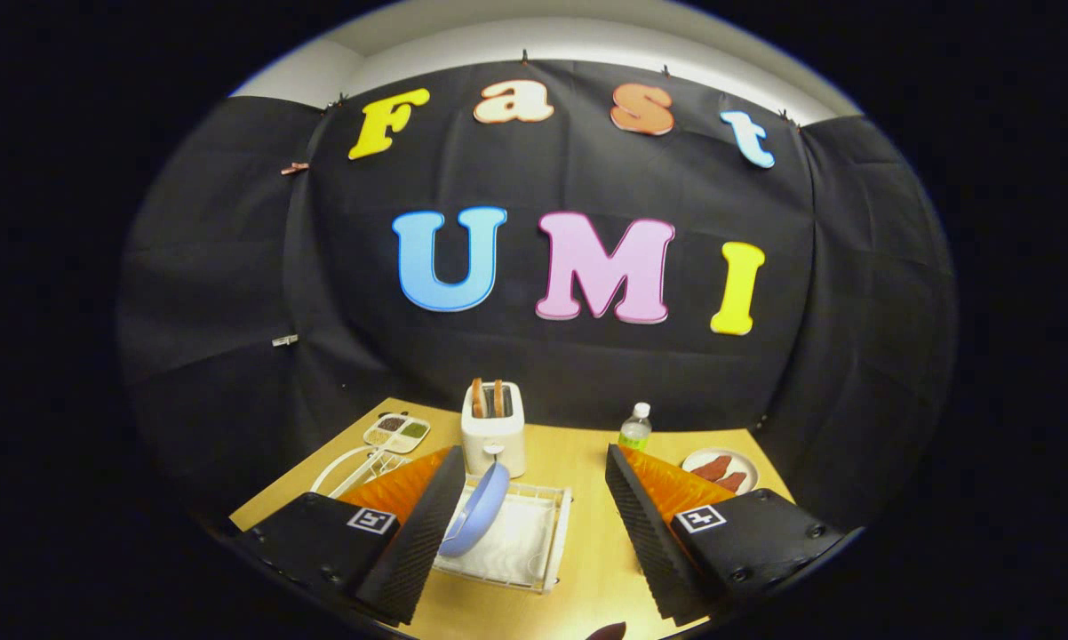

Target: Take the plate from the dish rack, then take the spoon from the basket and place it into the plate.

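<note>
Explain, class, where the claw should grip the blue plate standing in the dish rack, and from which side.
Grip the blue plate's upper rim from above. It stands on edge, tilted in the white dish rack, so only the rim is free. The open claw must turn to straddle its thin edge.

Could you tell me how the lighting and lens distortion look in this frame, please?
Gripper view: strong fisheye bending, the wooden table curving; even light, no glare; the blue plate in the dish rack and the toaster look sharp; the open gripper fingers frame them.

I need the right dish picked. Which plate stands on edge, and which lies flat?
The blue plate stands on edge in the white dish rack, between the open gripper fingers. The white plate beyond the right finger lies flat, holding food.
</note>
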Demonstrator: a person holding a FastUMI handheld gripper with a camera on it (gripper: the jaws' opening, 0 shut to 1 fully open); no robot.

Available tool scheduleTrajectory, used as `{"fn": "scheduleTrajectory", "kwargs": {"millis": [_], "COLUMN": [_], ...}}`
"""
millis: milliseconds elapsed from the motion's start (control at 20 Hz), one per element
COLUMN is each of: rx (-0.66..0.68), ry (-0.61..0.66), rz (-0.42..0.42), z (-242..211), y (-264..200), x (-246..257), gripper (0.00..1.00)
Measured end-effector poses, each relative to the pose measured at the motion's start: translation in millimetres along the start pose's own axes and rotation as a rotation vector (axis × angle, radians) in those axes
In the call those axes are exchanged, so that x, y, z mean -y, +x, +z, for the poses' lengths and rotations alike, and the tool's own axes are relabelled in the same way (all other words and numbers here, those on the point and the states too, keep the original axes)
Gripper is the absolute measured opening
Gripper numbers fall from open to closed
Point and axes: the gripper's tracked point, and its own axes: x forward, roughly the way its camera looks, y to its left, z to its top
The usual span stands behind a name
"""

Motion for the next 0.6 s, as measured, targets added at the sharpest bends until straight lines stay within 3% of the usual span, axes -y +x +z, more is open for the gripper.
{"fn": "scheduleTrajectory", "kwargs": {"millis": [300,600], "rx": [-0.273,-0.486], "ry": [0.06,0.139], "rz": [-0.022,-0.11], "z": [-71.4,-139.1], "y": [70.7,121.2], "x": [-32.4,-37.2], "gripper": [0.98,0.92]}}
